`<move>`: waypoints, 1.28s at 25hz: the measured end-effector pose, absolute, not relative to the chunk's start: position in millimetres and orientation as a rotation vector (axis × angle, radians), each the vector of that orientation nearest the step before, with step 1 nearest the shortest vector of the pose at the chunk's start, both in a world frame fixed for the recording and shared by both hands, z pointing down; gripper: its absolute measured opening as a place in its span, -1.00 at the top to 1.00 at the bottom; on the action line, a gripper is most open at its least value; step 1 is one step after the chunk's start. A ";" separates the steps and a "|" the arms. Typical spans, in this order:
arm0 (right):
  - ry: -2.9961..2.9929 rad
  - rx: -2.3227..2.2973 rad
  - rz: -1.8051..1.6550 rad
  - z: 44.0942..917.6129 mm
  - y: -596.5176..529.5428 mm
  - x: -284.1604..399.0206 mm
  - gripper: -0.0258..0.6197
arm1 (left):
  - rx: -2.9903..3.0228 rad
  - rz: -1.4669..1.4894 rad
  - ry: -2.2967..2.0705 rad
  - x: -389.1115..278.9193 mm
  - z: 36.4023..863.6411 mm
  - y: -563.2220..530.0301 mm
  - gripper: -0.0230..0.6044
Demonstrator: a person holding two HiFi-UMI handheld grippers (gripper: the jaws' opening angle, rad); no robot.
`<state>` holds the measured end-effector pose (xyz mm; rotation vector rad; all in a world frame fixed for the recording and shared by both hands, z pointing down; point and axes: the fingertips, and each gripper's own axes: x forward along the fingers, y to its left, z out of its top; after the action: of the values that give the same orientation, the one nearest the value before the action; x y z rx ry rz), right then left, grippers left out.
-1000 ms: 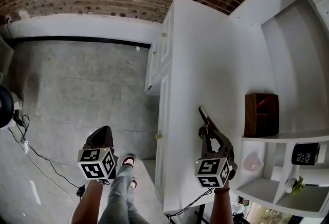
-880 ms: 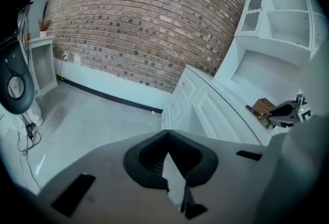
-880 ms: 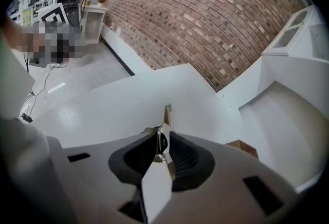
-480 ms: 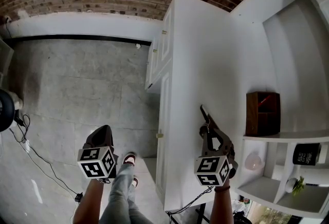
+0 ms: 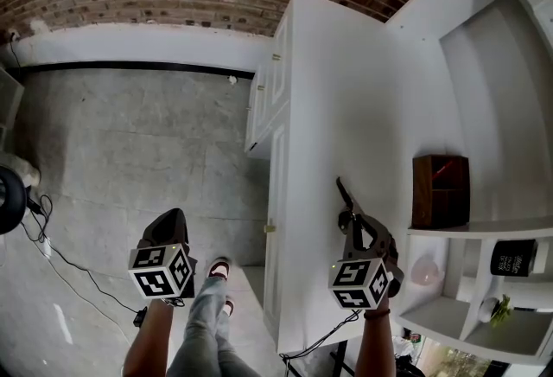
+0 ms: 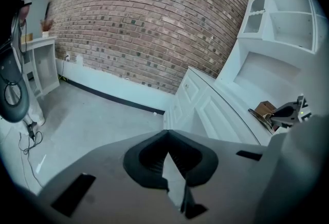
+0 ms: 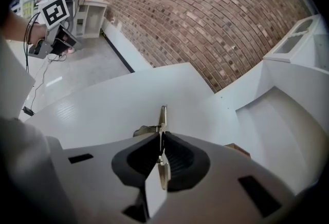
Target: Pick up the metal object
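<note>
Metal object (image 7: 163,114) clamped in right gripper (image 7: 160,138) over the white counter (image 5: 320,107); left gripper (image 6: 166,134) pinched together on nothing, off the counter's left side.

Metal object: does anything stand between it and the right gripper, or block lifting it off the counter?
Nothing visible does. The right gripper has its jaws shut on the metal object over the white counter; the wooden box stands apart.
</note>
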<state>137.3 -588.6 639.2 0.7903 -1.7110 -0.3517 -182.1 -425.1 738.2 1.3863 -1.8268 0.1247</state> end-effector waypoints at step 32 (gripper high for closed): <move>-1.779 0.907 -0.296 595.7 -585.0 156.8 0.90 | 1.429 0.103 -1.874 -183.3 681.8 -425.8 0.91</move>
<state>156.8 -585.0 595.7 0.9068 -1.7793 -0.2958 -183.3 -425.8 681.8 1.4293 -1.8742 0.1033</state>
